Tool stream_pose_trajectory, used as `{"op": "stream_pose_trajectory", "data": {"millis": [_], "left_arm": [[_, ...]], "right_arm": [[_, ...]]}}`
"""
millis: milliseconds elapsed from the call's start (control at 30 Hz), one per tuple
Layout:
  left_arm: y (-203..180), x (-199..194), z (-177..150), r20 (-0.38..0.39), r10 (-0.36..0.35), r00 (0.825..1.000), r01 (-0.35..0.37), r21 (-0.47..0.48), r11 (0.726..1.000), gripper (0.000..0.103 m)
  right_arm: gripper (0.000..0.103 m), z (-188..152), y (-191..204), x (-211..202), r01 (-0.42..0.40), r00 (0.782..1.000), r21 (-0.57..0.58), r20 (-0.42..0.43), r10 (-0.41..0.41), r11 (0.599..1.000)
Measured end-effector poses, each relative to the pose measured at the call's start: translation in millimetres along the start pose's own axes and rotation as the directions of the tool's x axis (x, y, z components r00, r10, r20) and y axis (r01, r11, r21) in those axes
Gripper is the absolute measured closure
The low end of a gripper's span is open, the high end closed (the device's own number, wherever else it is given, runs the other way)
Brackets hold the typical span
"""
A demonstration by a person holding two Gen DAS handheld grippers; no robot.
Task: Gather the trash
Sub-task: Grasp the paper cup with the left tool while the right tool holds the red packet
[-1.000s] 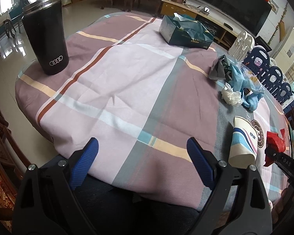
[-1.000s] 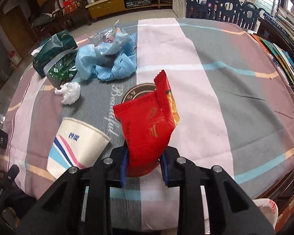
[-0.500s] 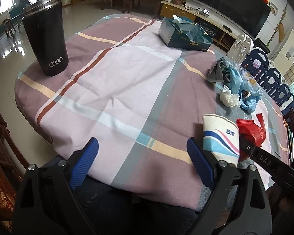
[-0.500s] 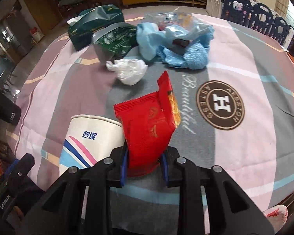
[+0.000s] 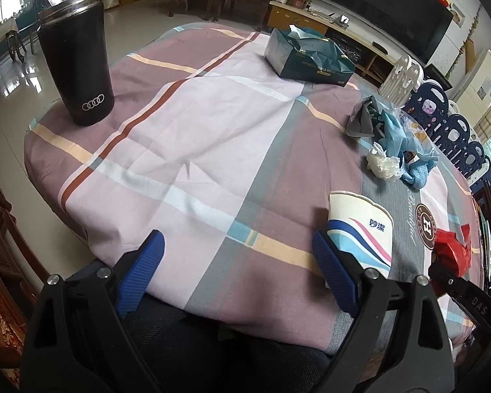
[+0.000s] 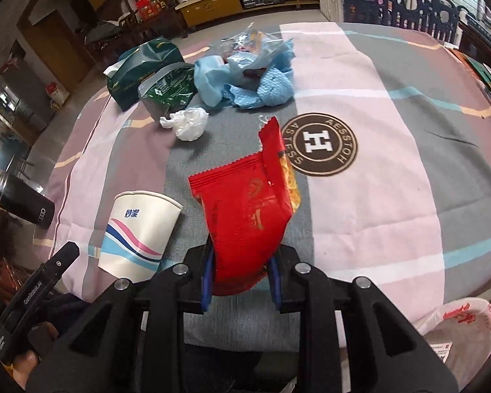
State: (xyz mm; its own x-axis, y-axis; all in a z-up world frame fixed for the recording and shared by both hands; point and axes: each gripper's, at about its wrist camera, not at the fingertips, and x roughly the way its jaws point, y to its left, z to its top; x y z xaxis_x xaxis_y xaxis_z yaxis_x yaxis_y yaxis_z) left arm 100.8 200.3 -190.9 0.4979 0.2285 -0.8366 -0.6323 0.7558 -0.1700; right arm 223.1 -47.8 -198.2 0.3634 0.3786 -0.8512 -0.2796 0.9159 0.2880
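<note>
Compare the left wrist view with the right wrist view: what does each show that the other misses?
Only the left wrist view shows the left tongs wide open and empty.

Only the right wrist view shows the right tongs shut on the red snack wrapper, plus a white plastic bag at the table edge.

Both show the paper cup, black tumbler, crumpled white tissue, blue trash pile and green tissue pack.

Left gripper [image 5: 237, 262] jaws spread wide; right gripper [image 6: 240, 276] jaws clamped.
</note>
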Motion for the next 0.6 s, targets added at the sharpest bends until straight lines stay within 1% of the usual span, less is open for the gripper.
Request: {"op": "stream_pose_trajectory", "data": {"millis": [133,267,333,433,500,600], "left_arm": [[0,-1,0,0.002,-0.01,1.0,0.01,0.0,1.0,0.012],[5,2,-1,-0.018,-0.056,0.998,0.056,-0.039,0.998,0.012],[7,2,-1,-0.021,-0.093,0.995,0.091,-0.058,0.994,0.012],[1,0,0,-0.04,-0.175,0.984,0.172,-0.068,0.983,0.011],[-11,-2,0,-0.048,-0.205,0.978,0.203,-0.036,0.979,0.01],[-47,2,-2,-0.087,-0.183,0.979,0.191,0.091,0.977,0.01]], "right_arm": [[0.075,-12,-15,-12,0.003,1.0,0.047,0.014,-0.004,0.999],[0.075,-18,-24,-20,0.001,1.0,0.079,0.027,-0.003,0.997],[0.075,-21,-27,-26,-0.01,0.999,0.092,0.039,0.007,0.996],[0.075,-24,-32,-35,-0.024,0.998,0.101,0.056,0.019,0.995],[0.075,-26,-36,-41,-0.037,0.997,0.103,0.065,0.03,0.994],[0.075,-30,-45,-46,-0.052,0.997,0.116,0.07,0.044,0.992]]}}
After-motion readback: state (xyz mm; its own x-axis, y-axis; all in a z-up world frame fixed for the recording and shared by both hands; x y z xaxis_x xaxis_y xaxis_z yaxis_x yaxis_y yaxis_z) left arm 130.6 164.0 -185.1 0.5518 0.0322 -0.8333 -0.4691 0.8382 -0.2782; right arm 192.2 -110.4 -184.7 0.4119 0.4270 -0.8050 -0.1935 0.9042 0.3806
